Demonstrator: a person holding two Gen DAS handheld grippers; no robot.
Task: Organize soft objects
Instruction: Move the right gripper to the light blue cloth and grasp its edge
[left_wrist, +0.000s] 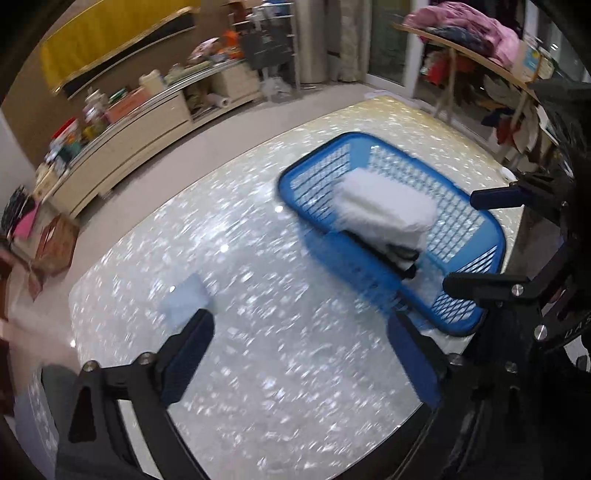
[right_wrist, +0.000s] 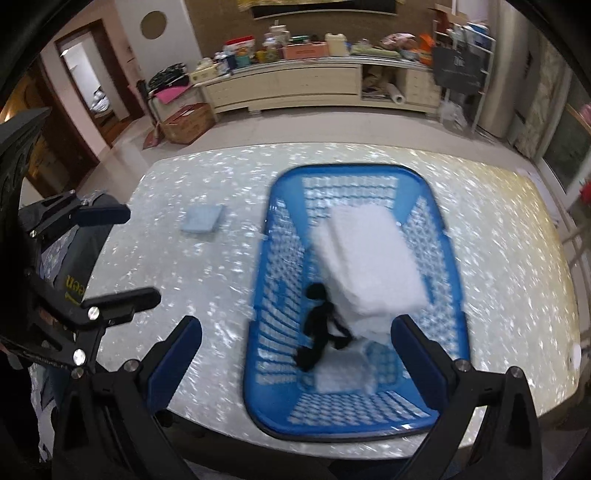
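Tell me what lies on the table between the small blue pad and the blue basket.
Nothing: in the right wrist view, the stretch of table between the pad and the basket is bare. The left wrist view shows the same.

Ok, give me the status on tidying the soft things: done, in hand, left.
Done: a white folded cloth lies in the blue basket, with a black item beside it. In hand: nothing; the left gripper and right gripper are both open and empty. Left: a light blue folded cloth sits on the table, outside the basket.
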